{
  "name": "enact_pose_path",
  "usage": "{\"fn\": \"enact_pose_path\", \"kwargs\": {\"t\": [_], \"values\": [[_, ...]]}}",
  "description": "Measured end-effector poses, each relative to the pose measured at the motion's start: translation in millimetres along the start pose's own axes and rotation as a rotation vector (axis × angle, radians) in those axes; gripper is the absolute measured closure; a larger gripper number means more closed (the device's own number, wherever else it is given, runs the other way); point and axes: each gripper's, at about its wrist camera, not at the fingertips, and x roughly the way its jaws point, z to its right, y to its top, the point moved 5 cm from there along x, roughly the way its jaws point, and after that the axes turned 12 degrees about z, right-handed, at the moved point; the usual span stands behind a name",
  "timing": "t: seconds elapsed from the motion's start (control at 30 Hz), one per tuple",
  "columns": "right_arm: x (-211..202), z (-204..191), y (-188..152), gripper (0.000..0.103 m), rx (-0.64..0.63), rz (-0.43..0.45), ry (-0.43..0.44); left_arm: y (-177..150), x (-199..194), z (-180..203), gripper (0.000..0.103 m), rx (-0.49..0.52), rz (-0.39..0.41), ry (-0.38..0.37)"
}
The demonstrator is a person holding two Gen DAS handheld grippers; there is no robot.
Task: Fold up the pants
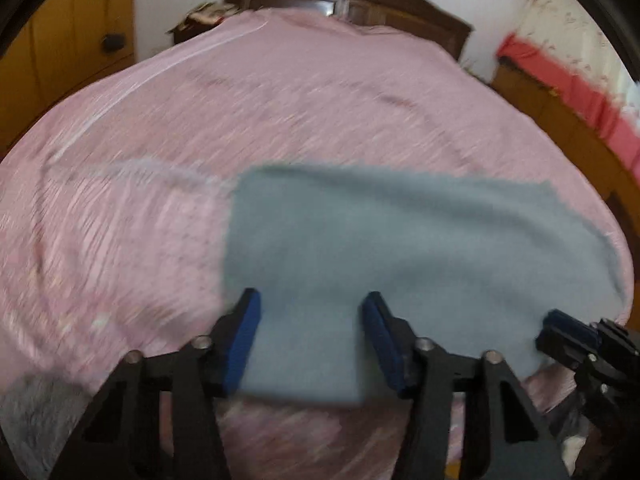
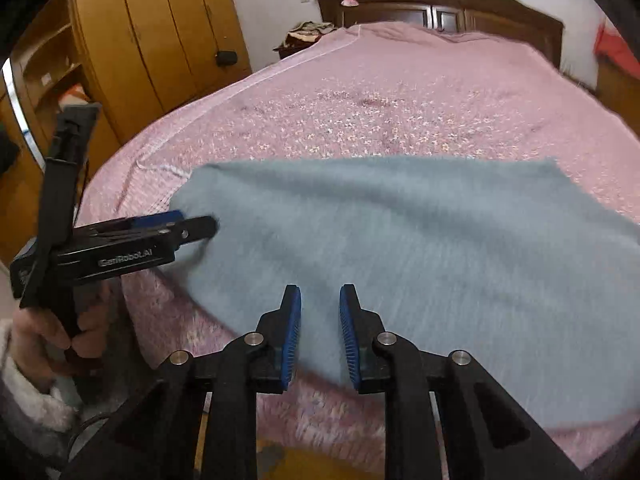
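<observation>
Grey-blue pants (image 1: 400, 240) lie folded flat as a wide rectangle on the near part of a pink bedspread (image 1: 280, 100). My left gripper (image 1: 311, 298) hovers over their near left corner, jaws wide apart, the cloth lying flat below and touching neither pad. My right gripper (image 2: 321, 290) is over the pants' (image 2: 420, 240) near edge with a narrow gap between its blue pads (image 2: 294, 320) and no cloth pinched. In the right wrist view the left gripper (image 2: 192, 226) reaches in from the left at the pants' left edge. The right gripper (image 1: 564, 322) shows at the left wrist view's right edge.
The pink bedspread (image 2: 360, 112) runs back to a dark wooden headboard (image 2: 440, 4). A yellow wardrobe (image 2: 160, 40) stands left of the bed. Red cloth (image 1: 580, 92) lies on furniture to the right. A person's hand (image 2: 48, 336) in a fluffy sleeve holds the left tool.
</observation>
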Motion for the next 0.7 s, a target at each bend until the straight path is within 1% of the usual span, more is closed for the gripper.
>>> {"fn": "enact_pose_path", "kwargs": {"t": [0.03,0.07,0.1,0.13,0.23,0.33,0.4,0.47,0.5,0.53,0.57,0.6,0.63,0.7], "values": [[4,1,-6,0.081,0.028,-0.021,0.008,-3,-3,-4,0.049,-0.015,-0.009,-0.004],[4,2,-9,0.080,0.049,-0.016,0.009,-5,-4,-6,0.049,-0.012,-0.016,0.000],[0,0,-10,0.080,0.051,0.012,0.005,-7,-6,-5,0.049,0.005,-0.018,0.011],[-1,-3,-8,0.080,0.040,0.019,0.009,-8,-7,-4,0.049,0.021,-0.019,0.021],[-3,-23,2,0.080,-0.029,0.048,0.063,-9,-13,-8,0.049,0.028,-0.007,0.014],[0,-48,14,0.080,-0.137,0.101,0.086,1,-19,-15,0.048,-0.013,0.018,-0.032],[8,-60,19,0.081,-0.170,0.141,0.093,11,-22,-17,0.047,-0.033,0.041,-0.050],[21,-62,13,0.081,-0.155,0.119,0.070,19,-24,-20,0.046,-0.029,0.066,-0.062],[35,-61,3,0.081,-0.120,0.064,0.050,20,-22,-19,0.046,-0.024,0.083,-0.077],[43,-59,-4,0.081,-0.100,0.046,0.032,19,-18,-19,0.044,-0.011,0.089,-0.083],[43,-58,-8,0.081,-0.078,0.060,0.023,13,-11,-20,0.043,0.005,0.075,-0.073],[37,-57,-10,0.080,-0.052,0.091,0.021,6,0,-26,0.043,0.014,0.037,-0.048],[33,-58,-10,0.080,-0.047,0.099,0.022,2,8,-30,0.043,0.008,0.012,-0.035],[27,-62,-8,0.080,-0.082,0.098,0.023,7,4,-31,0.042,-0.021,0.032,-0.049]]}}
